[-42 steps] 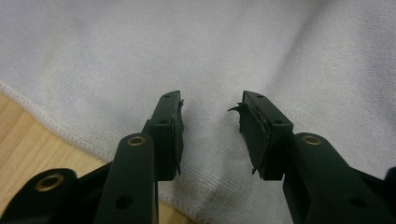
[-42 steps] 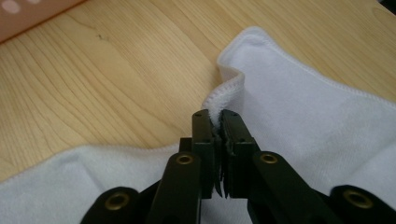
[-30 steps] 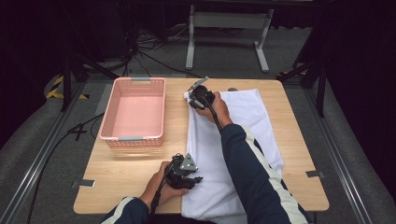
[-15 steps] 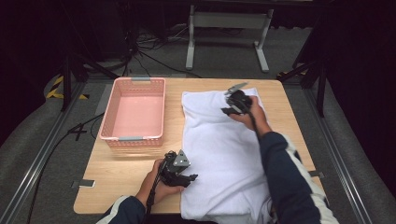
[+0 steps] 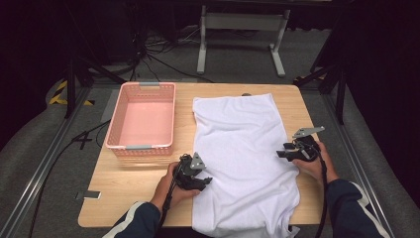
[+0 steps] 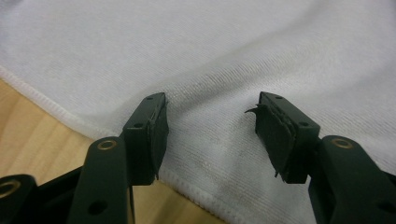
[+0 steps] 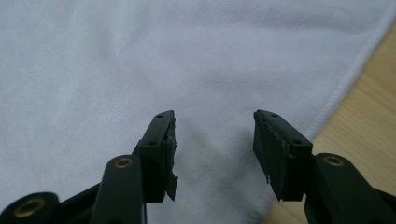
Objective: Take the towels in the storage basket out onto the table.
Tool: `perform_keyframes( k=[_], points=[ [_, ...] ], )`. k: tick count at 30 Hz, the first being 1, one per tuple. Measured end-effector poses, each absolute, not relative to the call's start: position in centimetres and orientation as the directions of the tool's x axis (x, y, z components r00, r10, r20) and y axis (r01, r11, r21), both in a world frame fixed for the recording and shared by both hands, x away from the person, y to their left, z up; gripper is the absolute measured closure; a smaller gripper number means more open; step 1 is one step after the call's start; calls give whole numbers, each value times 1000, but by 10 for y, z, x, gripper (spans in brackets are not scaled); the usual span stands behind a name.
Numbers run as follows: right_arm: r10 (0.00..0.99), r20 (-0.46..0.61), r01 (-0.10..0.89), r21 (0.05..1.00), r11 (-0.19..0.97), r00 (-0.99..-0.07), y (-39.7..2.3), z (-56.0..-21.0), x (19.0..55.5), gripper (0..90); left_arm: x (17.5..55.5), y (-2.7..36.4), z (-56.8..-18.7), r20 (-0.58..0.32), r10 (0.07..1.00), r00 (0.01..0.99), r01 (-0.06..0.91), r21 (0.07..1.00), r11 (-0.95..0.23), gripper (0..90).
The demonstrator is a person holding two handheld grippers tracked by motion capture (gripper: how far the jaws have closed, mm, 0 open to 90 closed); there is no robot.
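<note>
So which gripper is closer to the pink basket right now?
Left. The left gripper sits at the white towel's left edge, just below the pink basket's near right corner. The right gripper is at the towel's far right edge, the towel's whole width away.

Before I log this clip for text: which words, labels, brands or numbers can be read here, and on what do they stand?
None: no readable text.
White towel: plain, no tag or print in sight.
Pink basket: no label.
Left gripper, right gripper: black jaws, unmarked.
Table: bare wood.
</note>
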State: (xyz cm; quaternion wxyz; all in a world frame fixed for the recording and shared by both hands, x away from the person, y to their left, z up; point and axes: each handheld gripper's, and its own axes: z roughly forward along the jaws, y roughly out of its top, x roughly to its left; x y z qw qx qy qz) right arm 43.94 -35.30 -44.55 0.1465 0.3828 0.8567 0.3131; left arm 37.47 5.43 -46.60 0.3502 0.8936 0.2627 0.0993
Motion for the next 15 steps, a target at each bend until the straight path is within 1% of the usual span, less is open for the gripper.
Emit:
perform_keyframes(
  k=[6, 8, 10, 11, 12, 13, 15],
  points=[
    [769, -39, 569, 649, 505, -638, -349, -450, 446, 503, 395, 42, -465, -6, 588, 809, 435, 679, -592, 454],
    [791, -44, 579, 656, 483, -610, -351, -450, 455, 500, 403, 38, -463, -7, 599, 801, 451, 665, -595, 459],
    [814, -47, 591, 663, 459, -579, -354, -450, 466, 500, 412, 35, -463, 13, 613, 790, 448, 670, -592, 458],
    [814, -47, 591, 663, 459, -579, -354, -450, 466, 500, 412, 35, -463, 13, 613, 790, 448, 670, -592, 460],
    [830, -46, 602, 666, 439, -555, -356, -450, 472, 499, 418, 35, -462, 19, 624, 781, 458, 662, -593, 460],
    [842, -48, 611, 667, 427, -537, -358, -450, 478, 493, 423, 34, -462, 17, 639, 769, 471, 662, -584, 462],
    [865, -74, 624, 663, 414, -496, -359, -449, 494, 462, 438, 30, -460, 51, 667, 743, 480, 655, -584, 467]
  ],
)
